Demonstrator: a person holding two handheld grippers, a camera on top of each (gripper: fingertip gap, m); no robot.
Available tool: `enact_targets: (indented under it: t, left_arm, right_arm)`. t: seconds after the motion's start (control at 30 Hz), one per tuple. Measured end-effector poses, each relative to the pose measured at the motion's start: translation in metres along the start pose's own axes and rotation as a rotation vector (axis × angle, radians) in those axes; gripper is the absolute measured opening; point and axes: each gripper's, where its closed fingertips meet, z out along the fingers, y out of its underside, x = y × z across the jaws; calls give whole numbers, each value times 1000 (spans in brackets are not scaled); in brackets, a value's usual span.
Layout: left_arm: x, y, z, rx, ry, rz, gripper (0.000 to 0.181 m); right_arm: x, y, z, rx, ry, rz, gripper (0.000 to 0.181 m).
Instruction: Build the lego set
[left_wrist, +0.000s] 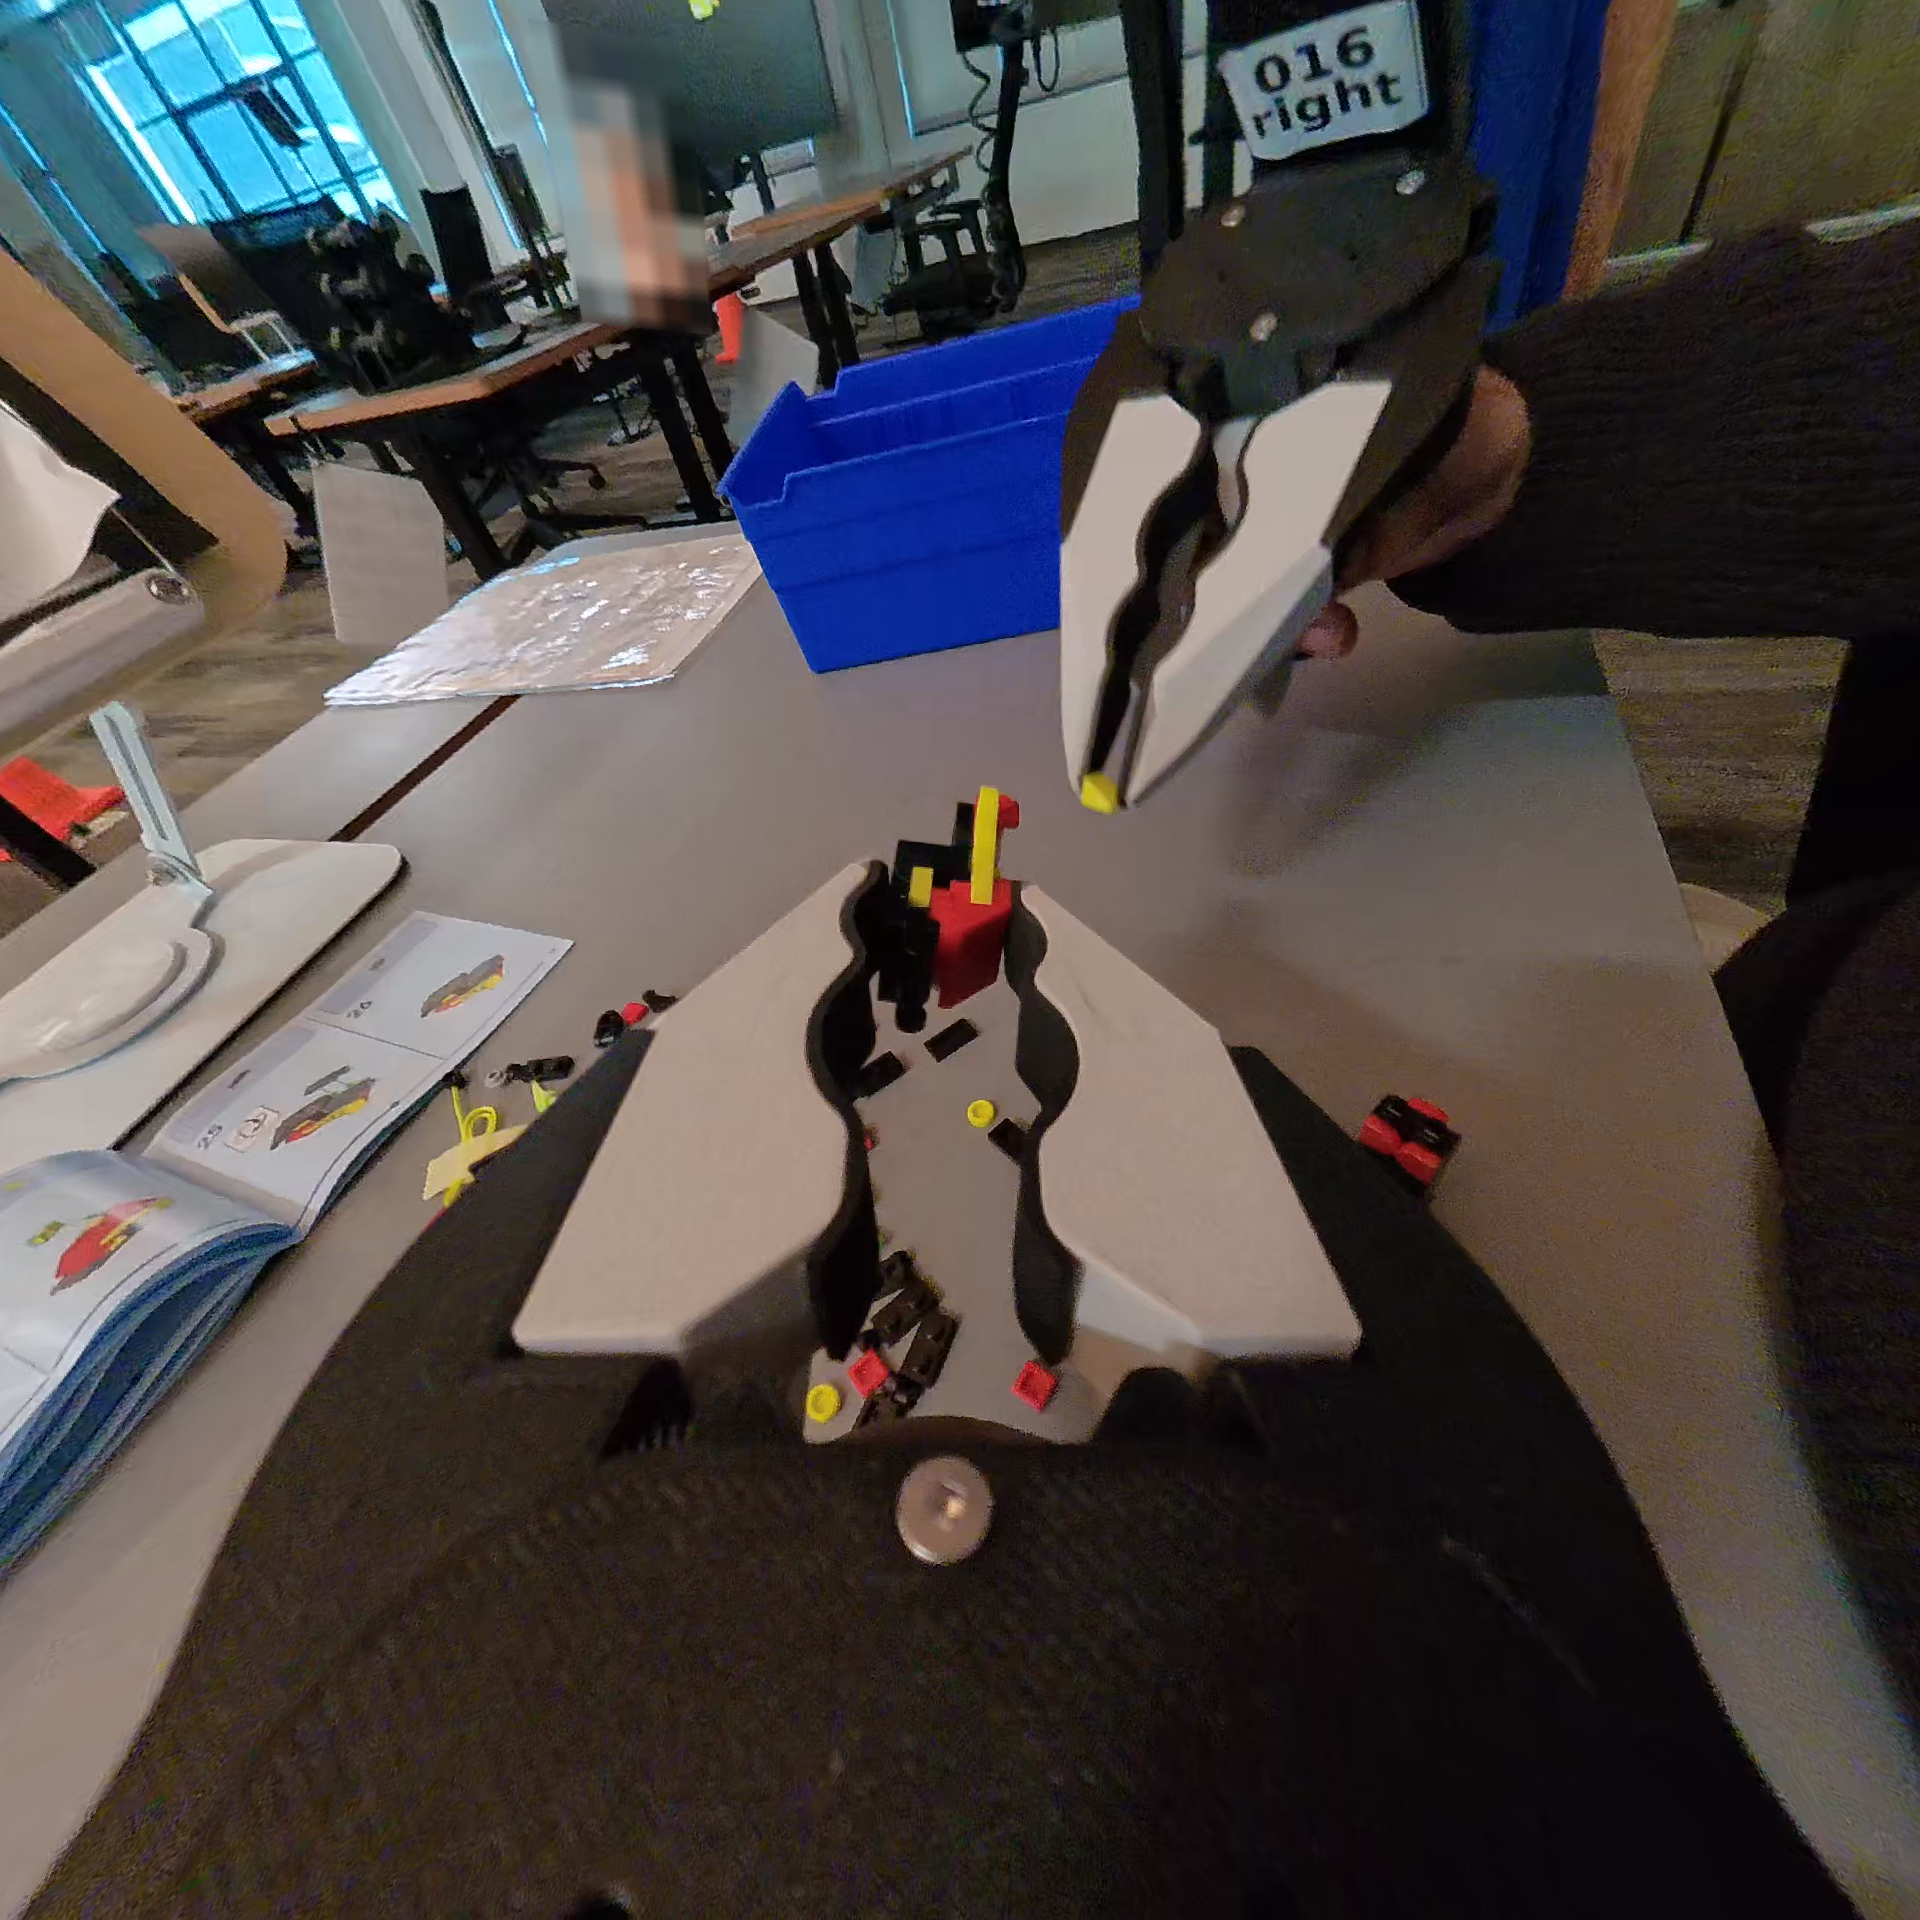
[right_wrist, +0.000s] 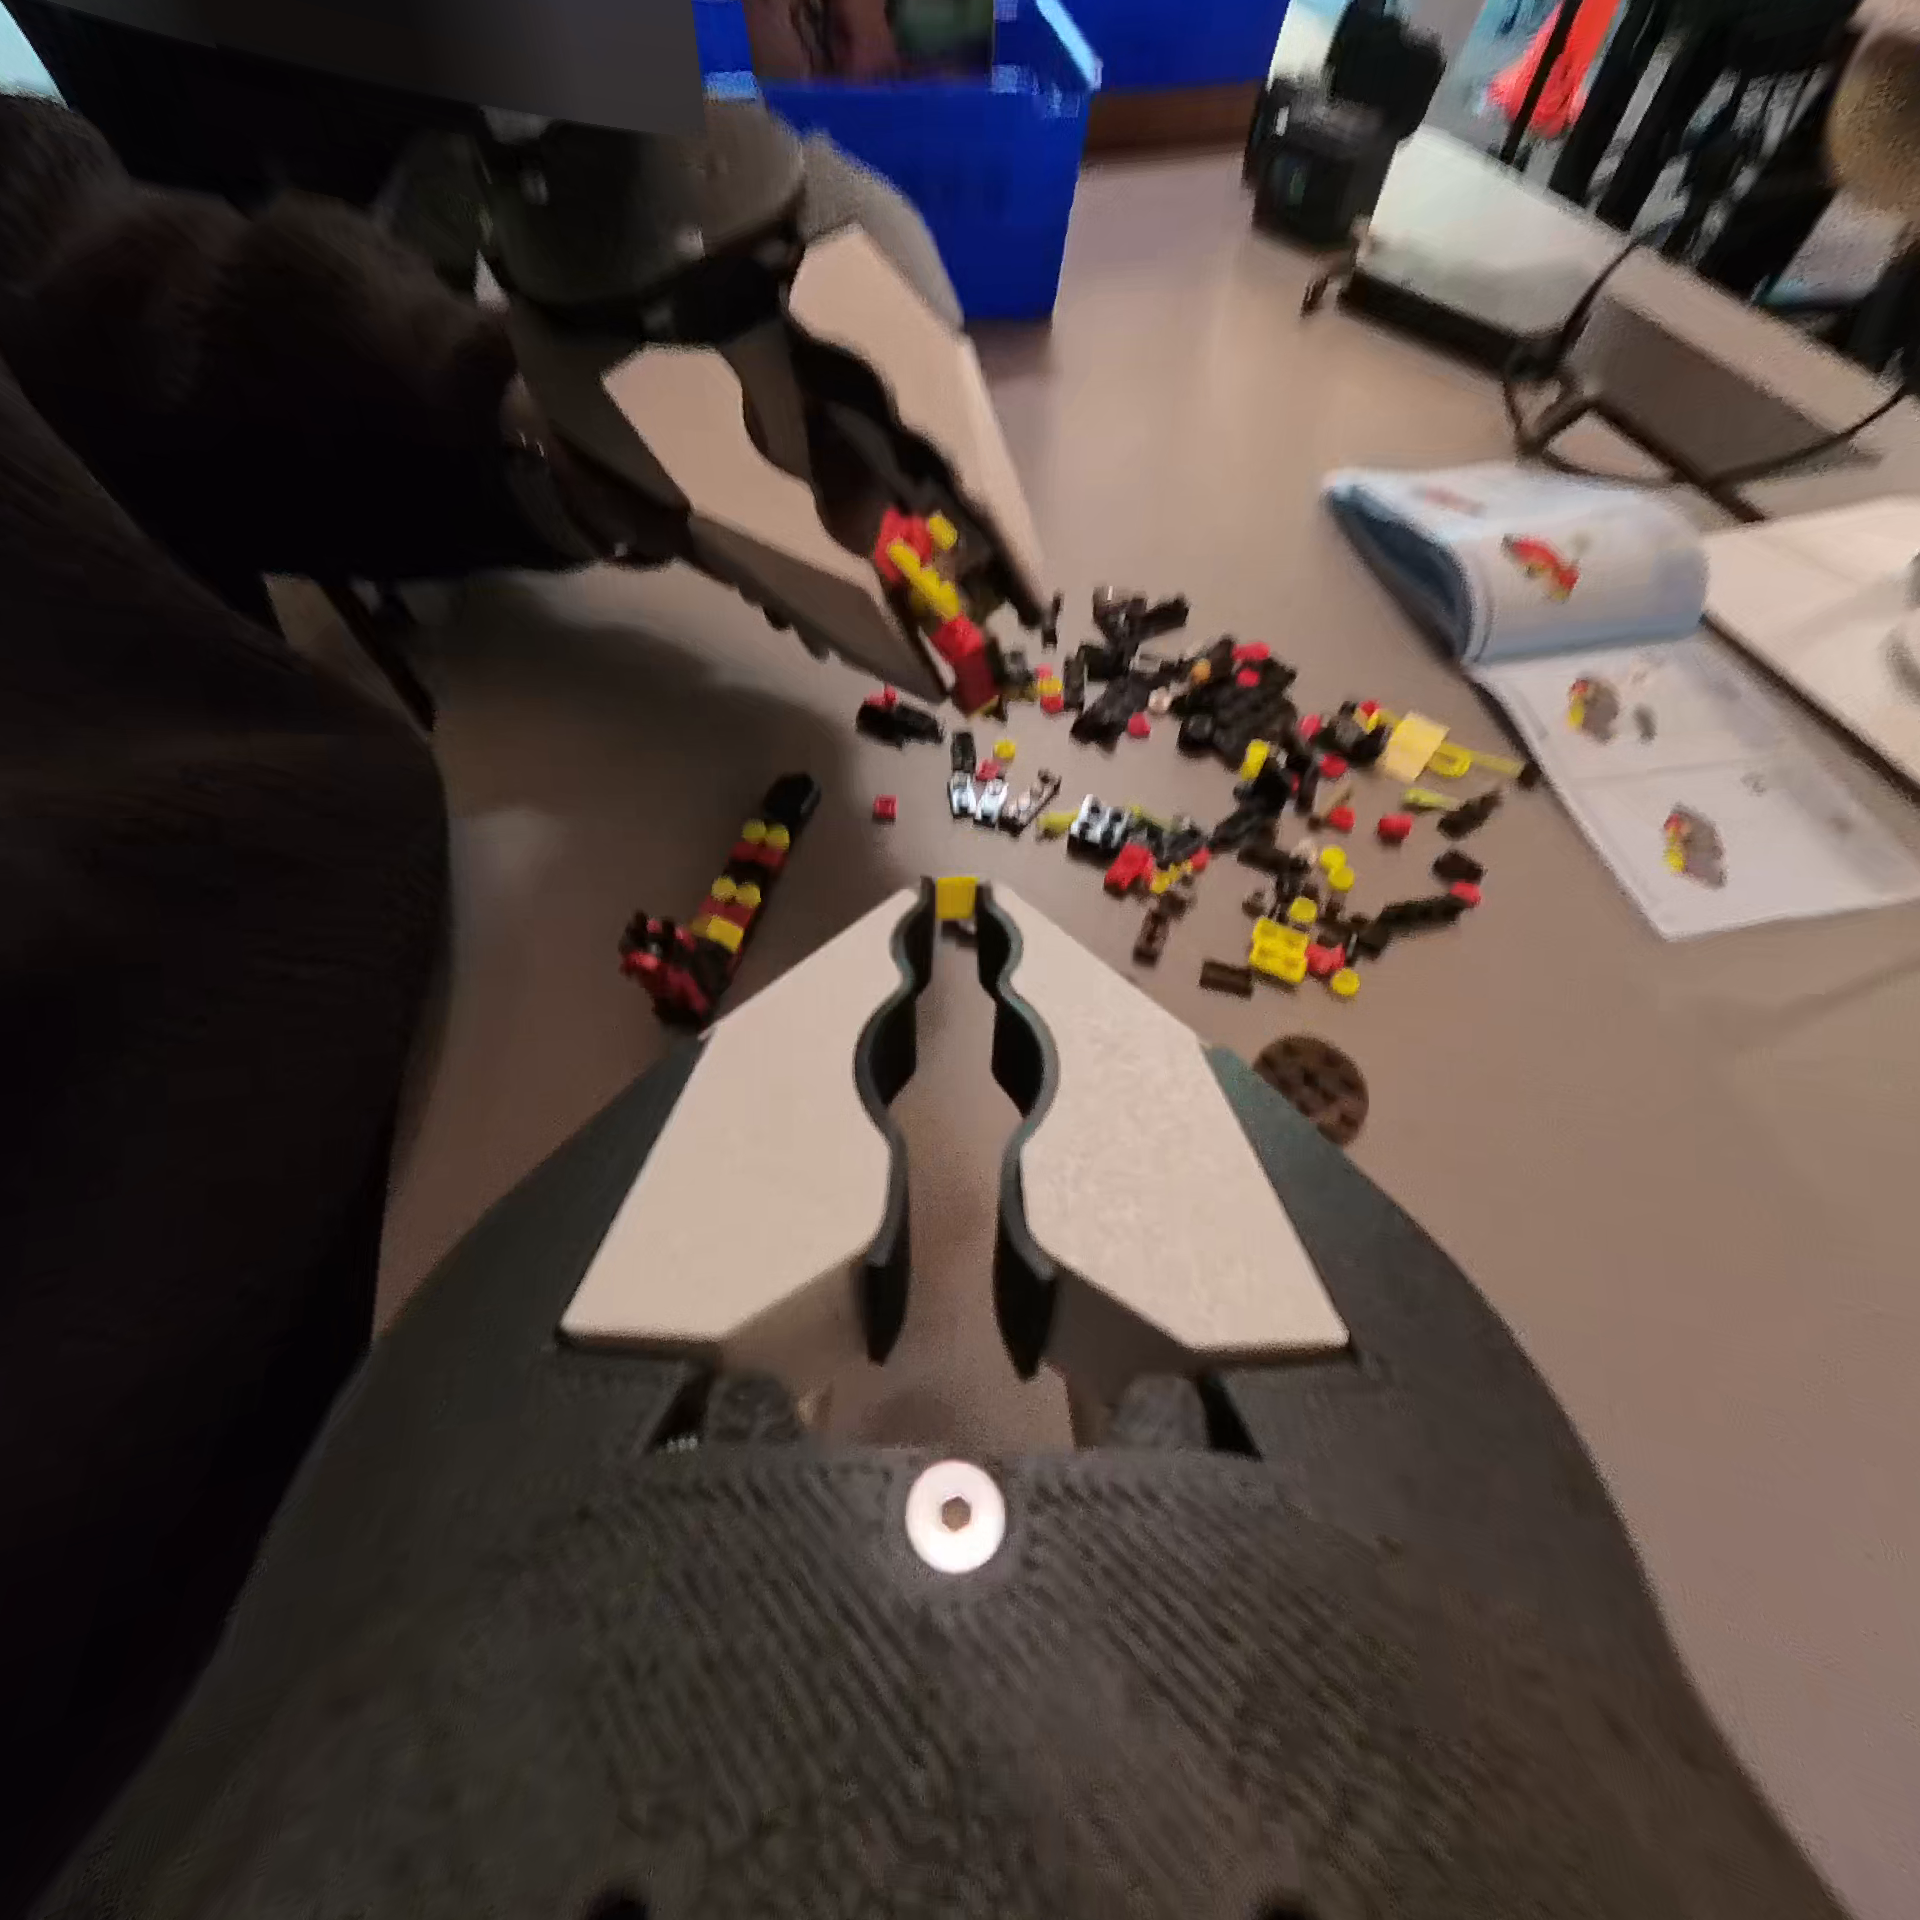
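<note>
My left gripper (left_wrist: 940, 894) is shut on a partly built red, black and yellow lego assembly (left_wrist: 951, 914) and holds it above the table. The same assembly shows in the right wrist view (right_wrist: 940, 613) between the left gripper's fingers. My right gripper (right_wrist: 956, 899) is shut on a small yellow brick (right_wrist: 956, 896). In the left wrist view the right gripper (left_wrist: 1101, 795) hangs tips-down just right of and slightly above the assembly, with the yellow brick (left_wrist: 1098, 795) at its tips, apart from it.
Several loose black, red and yellow pieces (right_wrist: 1226, 790) lie scattered on the grey table (left_wrist: 1403, 935). A long black, red and yellow sub-assembly (right_wrist: 717, 904) lies at the left. An open instruction booklet (left_wrist: 312, 1081) lies beside them. A blue bin (left_wrist: 914, 520) stands at the back. Spacing between my two grippers at the tips: around 5 cm.
</note>
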Motion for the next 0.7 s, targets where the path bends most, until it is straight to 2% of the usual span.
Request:
enact_targets:
  t: [0.03, 0.1, 0.2, 0.37, 0.47, 0.57, 0.7]
  left_arm:
    - [0, 1, 2, -4, 4, -16, 19]
    - [-4, 4, 5, -12, 11, -105, 19]
    - [-11, 2, 5, 32, 88, -407, 19]
    - [-24, 12, 0, 68, 248, -924, 18]
    - [-28, 11, -3, 136, 354, -1174, 18]
    - [-28, 15, -3, 141, 408, -1313, 17]
    - [-23, 18, -1, 127, 452, -1389, 17]
  right_arm:
    - [0, 8, 3, -46, 2, -1, 6]
    - [1, 24, 10, -130, 4, -12, 6]
    - [3, 42, 16, -223, 9, -18, 6]
    - [6, 53, 19, -279, 12, 9, 6]
    - [7, 59, 22, -311, 12, 12, 6]
    - [6, 65, 24, -341, 13, 11, 6]
    - [6, 68, 24, -353, 9, 14, 6]
